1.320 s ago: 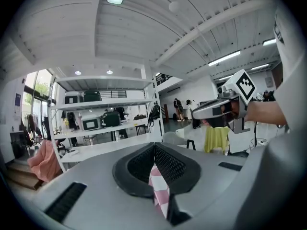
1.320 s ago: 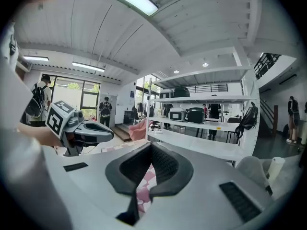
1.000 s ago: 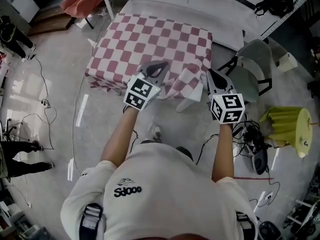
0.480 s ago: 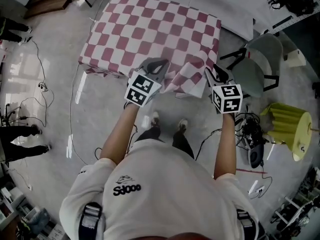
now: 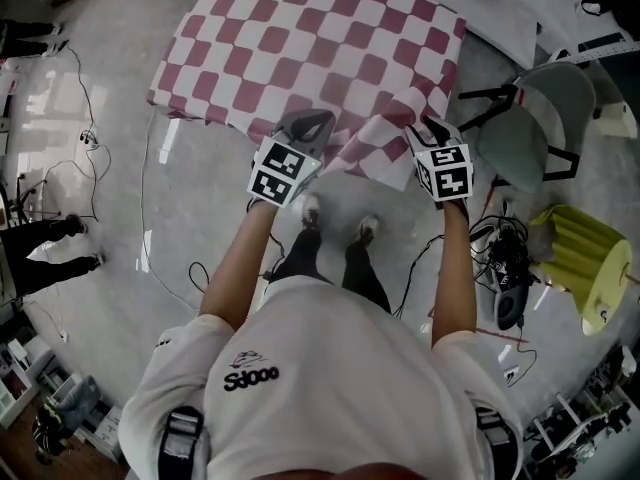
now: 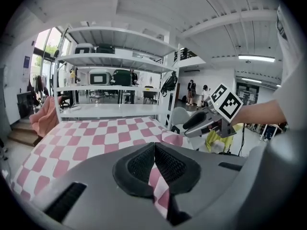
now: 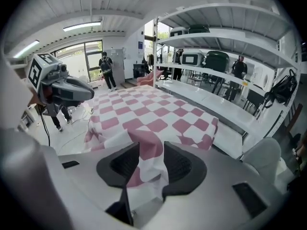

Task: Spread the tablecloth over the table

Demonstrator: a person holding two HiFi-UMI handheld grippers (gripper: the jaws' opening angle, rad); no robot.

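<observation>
Red-and-white checks fill the upper middle of the head view: the cloth (image 5: 320,48) already lies flat over most of the worktop, which is hidden beneath it. Its near hem runs left to right along the lower edge of the covered area, and both tools meet it there.

The left hand-held gripper (image 5: 310,124) has its jaws pressed together on a pinch of that hem. The right hand-held gripper (image 5: 432,126) has just been opening; its jaws stand wide, with a flap of the cloth hanging loose between them and not pressed by the pads.

The flat cloth lies up-frame of both tools, straight along the way they point. Between them the hem is gathered into a slack fold (image 5: 375,153), closer to the right tool than to the left. Judging by this, the near side is the only part not yet lying smooth, and the next move turns on drawing that hem sideways or down towards the bottom of the frame.

Nothing stands between the tools and the cloth. A grey chair (image 5: 530,128) sits just right of the cloth's near right corner, cables (image 5: 500,258) and a yellow object (image 5: 580,258) lie lower right, and the person's shoes (image 5: 335,218) are directly below the fold. A bare white worktop (image 5: 500,28) adjoins the cloth at upper right.
</observation>
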